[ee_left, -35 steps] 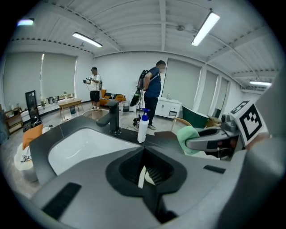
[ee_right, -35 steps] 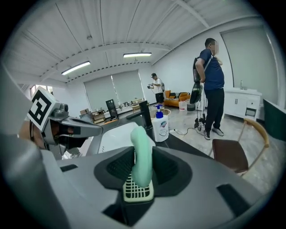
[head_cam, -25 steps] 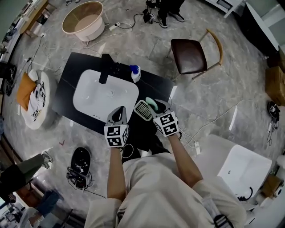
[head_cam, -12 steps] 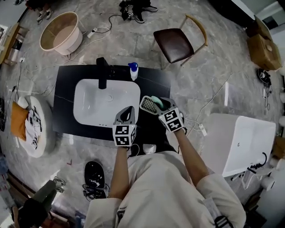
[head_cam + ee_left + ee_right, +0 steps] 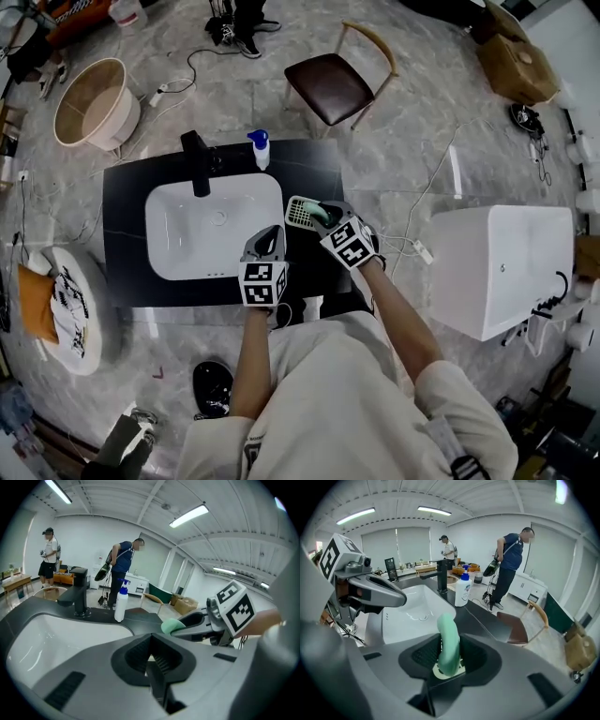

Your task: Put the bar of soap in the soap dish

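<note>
Right gripper (image 5: 322, 217) nose-down over soap dish (image 5: 298, 213)

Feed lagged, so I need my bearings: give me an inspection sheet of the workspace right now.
Surface: black countertop with white sink and black faucet.
Job's things: green bar of soap over white soap dish, not released.
Clutter: pump bottle.
Grippers: right hand-held gripper shut on bar of soap; left hand-held gripper shut, empty.
Cables: power strip and cords on floor.
Surroundings: chair, white bathtub.
</note>
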`<state>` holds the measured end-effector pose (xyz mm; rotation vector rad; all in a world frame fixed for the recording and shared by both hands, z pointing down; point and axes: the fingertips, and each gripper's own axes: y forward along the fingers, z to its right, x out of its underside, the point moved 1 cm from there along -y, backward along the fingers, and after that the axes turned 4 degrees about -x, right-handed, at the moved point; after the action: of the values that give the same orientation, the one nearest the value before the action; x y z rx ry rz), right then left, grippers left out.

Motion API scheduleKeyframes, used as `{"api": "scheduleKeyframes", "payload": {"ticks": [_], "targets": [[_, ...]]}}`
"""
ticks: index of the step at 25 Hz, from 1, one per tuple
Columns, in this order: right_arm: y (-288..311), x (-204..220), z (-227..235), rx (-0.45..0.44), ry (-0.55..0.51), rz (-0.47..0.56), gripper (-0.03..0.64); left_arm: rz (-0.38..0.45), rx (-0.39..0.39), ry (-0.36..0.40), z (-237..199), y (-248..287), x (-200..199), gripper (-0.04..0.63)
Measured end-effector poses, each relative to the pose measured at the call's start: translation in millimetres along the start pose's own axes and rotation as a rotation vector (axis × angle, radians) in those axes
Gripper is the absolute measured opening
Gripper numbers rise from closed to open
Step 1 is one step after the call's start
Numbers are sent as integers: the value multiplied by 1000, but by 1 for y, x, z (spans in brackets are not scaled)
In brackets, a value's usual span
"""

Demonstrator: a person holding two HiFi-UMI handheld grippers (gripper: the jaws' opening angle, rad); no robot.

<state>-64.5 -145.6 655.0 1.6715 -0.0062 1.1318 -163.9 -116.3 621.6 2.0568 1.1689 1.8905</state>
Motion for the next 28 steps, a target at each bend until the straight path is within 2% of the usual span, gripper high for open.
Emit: {"api": "scheduleKeyframes", "payload": {"ticks": [4,9,17,22,28], "targets": [[13,14,-3,-70,11,-42,124,8,11,3,2,3,4,5],[23,27,-10,-192,94,-74,124,-1,-18,-40,-1,4,20,5],[32,30,-10,-305,17,-146,124,-32,-74,-70,4,22,26,5],[36,39,-12,-375,46,-178,126,-55,-96,-50,15,33,30,5],[46,40,-21,-463,9,-246,126,-74,-105,-39,22,41,32,5]]}}
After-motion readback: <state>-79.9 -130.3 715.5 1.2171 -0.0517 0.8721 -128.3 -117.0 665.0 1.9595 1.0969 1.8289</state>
